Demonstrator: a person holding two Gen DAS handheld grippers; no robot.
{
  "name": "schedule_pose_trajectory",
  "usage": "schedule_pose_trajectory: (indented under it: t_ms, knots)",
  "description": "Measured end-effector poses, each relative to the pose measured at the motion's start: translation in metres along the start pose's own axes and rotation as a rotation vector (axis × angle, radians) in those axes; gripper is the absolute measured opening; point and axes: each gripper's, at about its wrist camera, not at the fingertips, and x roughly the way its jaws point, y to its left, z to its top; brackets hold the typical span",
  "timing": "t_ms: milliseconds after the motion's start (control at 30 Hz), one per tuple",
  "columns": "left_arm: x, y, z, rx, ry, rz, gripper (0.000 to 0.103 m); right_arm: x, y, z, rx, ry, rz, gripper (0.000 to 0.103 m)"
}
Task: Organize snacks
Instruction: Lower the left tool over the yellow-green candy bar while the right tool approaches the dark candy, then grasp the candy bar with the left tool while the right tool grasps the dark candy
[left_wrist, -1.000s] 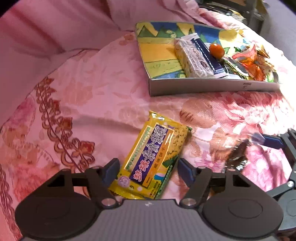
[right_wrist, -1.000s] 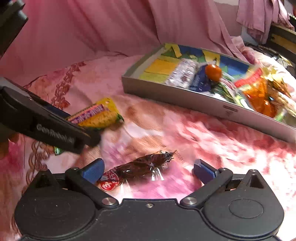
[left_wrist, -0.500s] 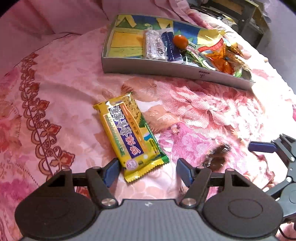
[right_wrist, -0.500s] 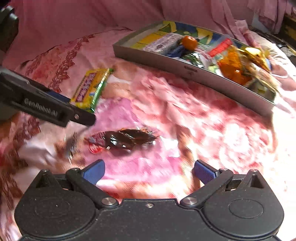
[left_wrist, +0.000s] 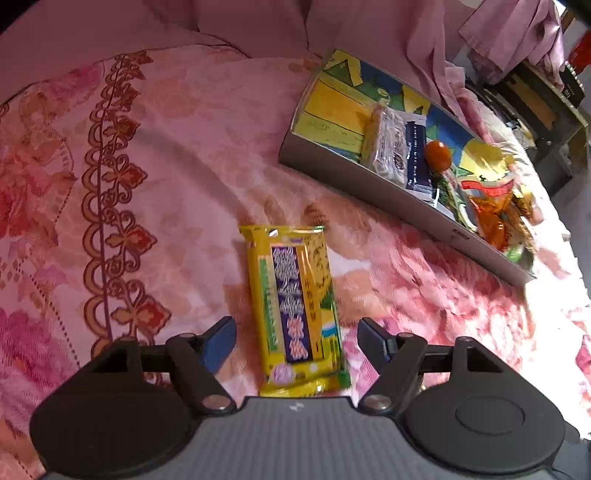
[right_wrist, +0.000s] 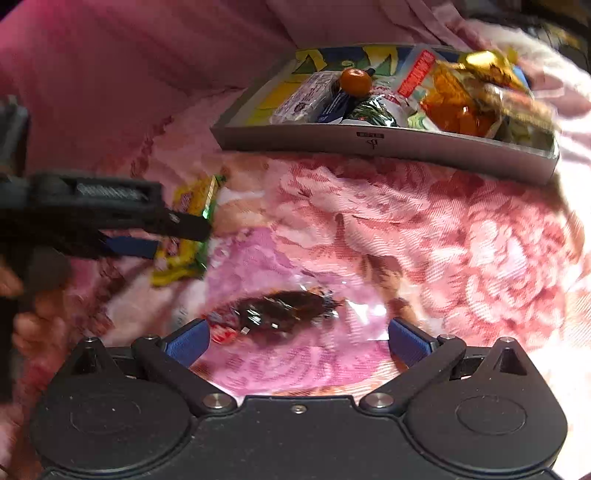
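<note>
A yellow snack packet with a purple label lies lengthwise on the pink floral cloth. Its near end sits between the fingers of my left gripper; the jaws are opening and neither pad touches it. A dark brown snack in clear wrap lies just ahead of my right gripper, which stands open and wide around it without contact. The right wrist view also has the left gripper over the yellow packet. A grey tray farther back holds several snacks.
The tray holds a white wrapped bar, a dark blue packet, a small orange fruit and orange wrappers. Pink curtain folds hang behind. Dark furniture stands at the far right. A hand shows at the left.
The left gripper rolled, so the yellow packet now lies straight between its fingers, and its jaws widened. The right gripper shifted; the brown snack sits closer between its fingers.
</note>
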Motion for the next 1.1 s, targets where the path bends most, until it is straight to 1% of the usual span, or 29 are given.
schedule_pose_trajectory:
  t_ms: [100,133,167,200,233,267,300,367,400,467,500,600,700,733,767,900,967,1033,1100]
  knots:
    - [0.007,-0.013,0.000,0.039,-0.020,0.058,0.074,0.004,-0.007,0.005,0.066,-0.022,0.019,0.102]
    - [0.008,-0.017,0.000,0.057,-0.028,0.084,0.069,0.006,-0.007,0.006,0.067,-0.032,0.016,0.101]
    - [0.009,-0.021,-0.002,0.079,-0.034,0.113,0.065,0.009,-0.005,0.007,0.053,-0.043,0.004,0.095]
    - [0.008,-0.025,-0.004,0.102,-0.039,0.137,0.064,0.011,-0.002,0.008,0.025,-0.053,-0.013,0.091]
    - [0.008,-0.029,-0.006,0.124,-0.045,0.149,0.059,0.013,0.002,0.008,-0.012,-0.063,-0.034,0.086]
    - [0.007,-0.031,-0.008,0.141,-0.050,0.154,0.055,0.015,0.005,0.009,-0.048,-0.073,-0.048,0.085]
    - [0.006,-0.034,-0.010,0.152,-0.053,0.160,0.055,0.016,0.005,0.009,-0.064,-0.082,-0.045,0.084]
    - [0.005,-0.037,-0.013,0.167,-0.050,0.161,0.055,0.015,0.004,0.010,-0.065,-0.100,-0.041,0.072]
    - [0.003,-0.039,-0.016,0.177,-0.050,0.164,0.055,0.015,0.002,0.012,-0.065,-0.106,-0.036,0.070]
    - [0.001,-0.044,-0.021,0.197,-0.051,0.175,0.054,0.016,-0.004,0.017,-0.060,-0.123,-0.029,0.057]
    - [0.000,-0.047,-0.024,0.202,-0.048,0.180,0.054,0.016,-0.008,0.018,-0.057,-0.131,-0.034,0.056]
    - [-0.003,-0.056,-0.032,0.229,-0.034,0.195,0.054,0.018,-0.016,0.024,-0.024,-0.135,-0.017,0.056]
    - [-0.008,-0.053,-0.040,0.227,-0.037,0.196,0.054,0.011,-0.016,0.021,0.005,-0.128,-0.029,0.067]
    - [-0.011,-0.049,-0.044,0.214,-0.041,0.193,0.054,0.007,-0.014,0.019,0.016,-0.125,-0.035,0.073]
    - [-0.013,-0.045,-0.046,0.204,-0.045,0.191,0.054,0.004,-0.013,0.016,0.034,-0.118,-0.041,0.077]
    - [-0.018,-0.029,-0.051,0.200,-0.053,0.172,0.054,-0.002,-0.004,0.005,0.068,-0.092,-0.023,0.079]
    - [-0.019,-0.024,-0.050,0.189,-0.050,0.151,0.054,-0.002,0.005,0.004,0.055,-0.097,-0.037,0.083]
    - [-0.019,-0.020,-0.048,0.169,-0.049,0.137,0.054,0.002,0.012,0.003,0.047,-0.101,-0.056,0.083]
    - [-0.019,-0.016,-0.046,0.148,-0.052,0.129,0.054,0.009,0.018,0.001,0.044,-0.091,-0.054,0.084]
